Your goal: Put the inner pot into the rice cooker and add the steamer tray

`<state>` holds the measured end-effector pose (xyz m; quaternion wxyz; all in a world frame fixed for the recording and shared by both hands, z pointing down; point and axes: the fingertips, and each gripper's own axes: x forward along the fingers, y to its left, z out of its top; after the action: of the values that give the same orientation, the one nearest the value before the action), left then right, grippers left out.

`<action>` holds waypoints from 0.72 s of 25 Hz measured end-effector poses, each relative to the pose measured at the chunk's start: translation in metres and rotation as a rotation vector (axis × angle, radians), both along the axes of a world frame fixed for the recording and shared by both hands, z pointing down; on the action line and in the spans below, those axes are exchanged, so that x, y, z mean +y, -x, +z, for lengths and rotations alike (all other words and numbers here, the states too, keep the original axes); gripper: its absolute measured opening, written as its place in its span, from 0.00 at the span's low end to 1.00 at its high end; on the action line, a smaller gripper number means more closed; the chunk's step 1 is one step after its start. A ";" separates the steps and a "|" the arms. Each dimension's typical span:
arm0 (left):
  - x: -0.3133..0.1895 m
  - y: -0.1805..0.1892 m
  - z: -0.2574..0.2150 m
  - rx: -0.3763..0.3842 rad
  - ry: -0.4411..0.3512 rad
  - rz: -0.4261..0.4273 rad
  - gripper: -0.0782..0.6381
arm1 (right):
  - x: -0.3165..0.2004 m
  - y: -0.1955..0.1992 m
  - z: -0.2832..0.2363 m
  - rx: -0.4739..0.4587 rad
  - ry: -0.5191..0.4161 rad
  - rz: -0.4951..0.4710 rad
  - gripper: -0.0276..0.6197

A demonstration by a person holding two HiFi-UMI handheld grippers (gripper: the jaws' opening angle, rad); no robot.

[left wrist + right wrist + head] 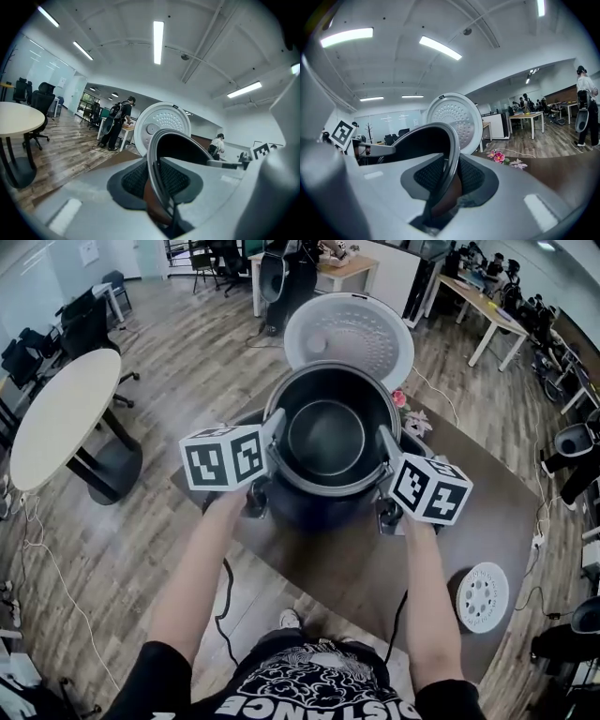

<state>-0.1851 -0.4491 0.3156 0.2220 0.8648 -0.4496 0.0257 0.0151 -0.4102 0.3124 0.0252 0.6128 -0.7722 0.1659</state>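
**Both my grippers clamped on the pot rim, over the cooker**

Far to my left, off the work surface, stands a round cream-topped table (66, 413) on the wooden floor.

My left gripper (274, 432) comes next. Its jaws are drawn in close on the left edge of the dark metal inner pot (328, 432). In the left gripper view the pot's thin grey rim runs straight between the two black textured pads (133, 180), one pad on each side of the wall, so the pot is pinched there.

The pot hangs level between my two tools, directly over the mouth of the dark navy rice cooker (319, 507). Its rim hides the cooker's opening from above, and I cannot tell whether it has seated inside. Behind it the cooker's round white lid (349, 329) stands open, dotted inner face towards me.

My right gripper (384, 448) grips the opposite edge the same way: jaws nearly together, the rim squeezed between the pads. Just past it, small pink flowers (399, 397) lie on the brown table (487, 512).

Well to the right, near the table's front corner, the round white perforated steamer tray (482, 596) lies flat, apart from the cooker and from both grippers.
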 end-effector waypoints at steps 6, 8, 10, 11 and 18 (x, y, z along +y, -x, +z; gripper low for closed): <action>-0.013 -0.003 0.024 -0.016 0.042 0.039 0.22 | -0.007 -0.002 0.024 -0.005 0.055 0.032 0.18; -0.017 -0.003 0.030 -0.021 0.050 0.057 0.22 | -0.008 -0.001 0.031 -0.006 0.070 0.047 0.18; -0.021 -0.003 0.036 -0.028 0.055 0.071 0.22 | -0.011 0.000 0.037 -0.005 0.081 0.055 0.18; -0.023 -0.004 0.039 -0.030 0.057 0.077 0.22 | -0.012 0.000 0.040 -0.005 0.086 0.055 0.18; -0.026 -0.011 0.048 -0.063 0.046 0.114 0.23 | -0.012 -0.006 0.056 0.002 0.117 0.065 0.20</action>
<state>-0.1739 -0.4747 0.3640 0.2259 0.8825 -0.4054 0.0758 0.0206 -0.4224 0.3683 0.0561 0.6350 -0.7411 0.2109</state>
